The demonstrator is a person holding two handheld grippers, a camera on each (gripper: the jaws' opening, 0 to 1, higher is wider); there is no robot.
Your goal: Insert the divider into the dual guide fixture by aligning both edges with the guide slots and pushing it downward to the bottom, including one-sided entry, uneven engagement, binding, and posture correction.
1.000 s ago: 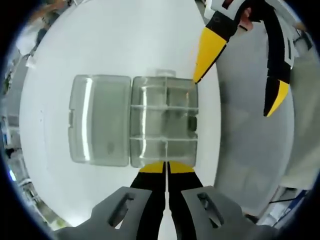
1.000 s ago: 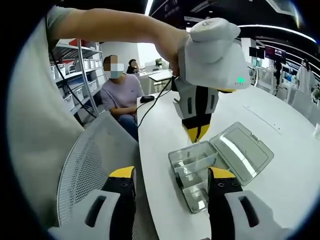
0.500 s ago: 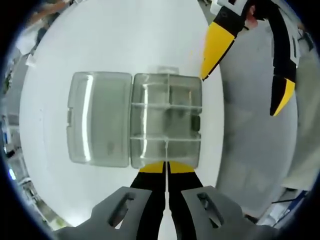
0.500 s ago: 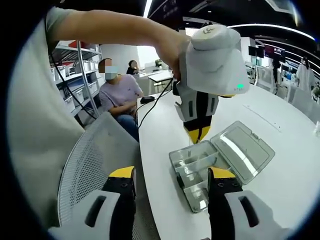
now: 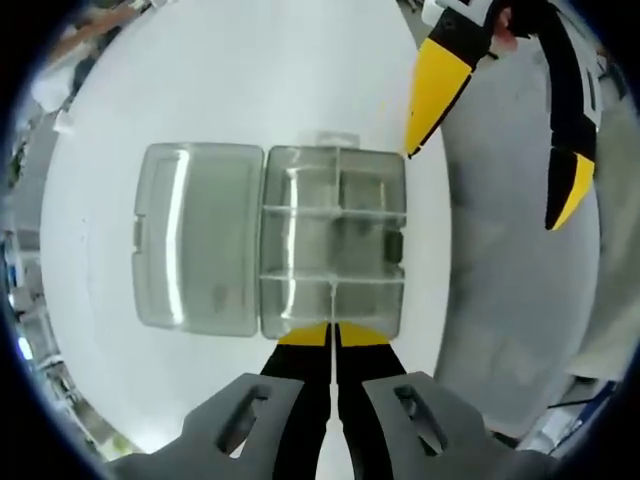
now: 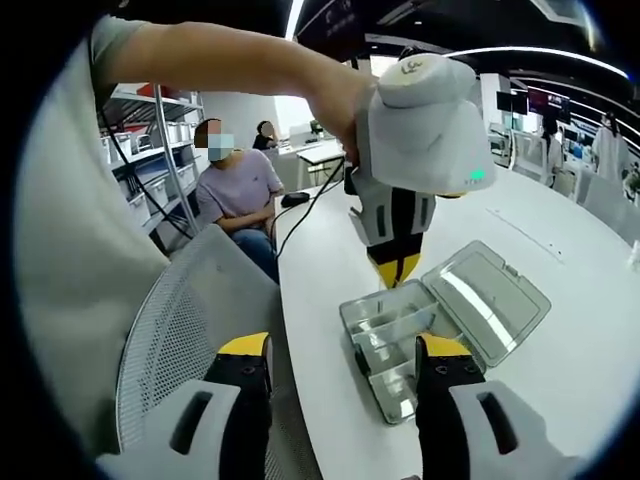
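Since a second ago the right claw [image 5: 495, 150] has drawn back from the clear plastic compartment box [image 5: 333, 240] on the white bench [image 5: 250, 90], jaws spread and empty. Nearer is the left claw [image 5: 333, 335], pressed shut at the box's edge; dividers run crosswise inside.

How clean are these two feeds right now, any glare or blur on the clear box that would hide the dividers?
Left gripper view: sharp at centre, a bright glare streak runs along the open lid, dividers in the clear box stay readable, fisheye bends the table edge. Right gripper view: ceiling lights reflect off the lid, the box is small and its dividers faint, background soft.
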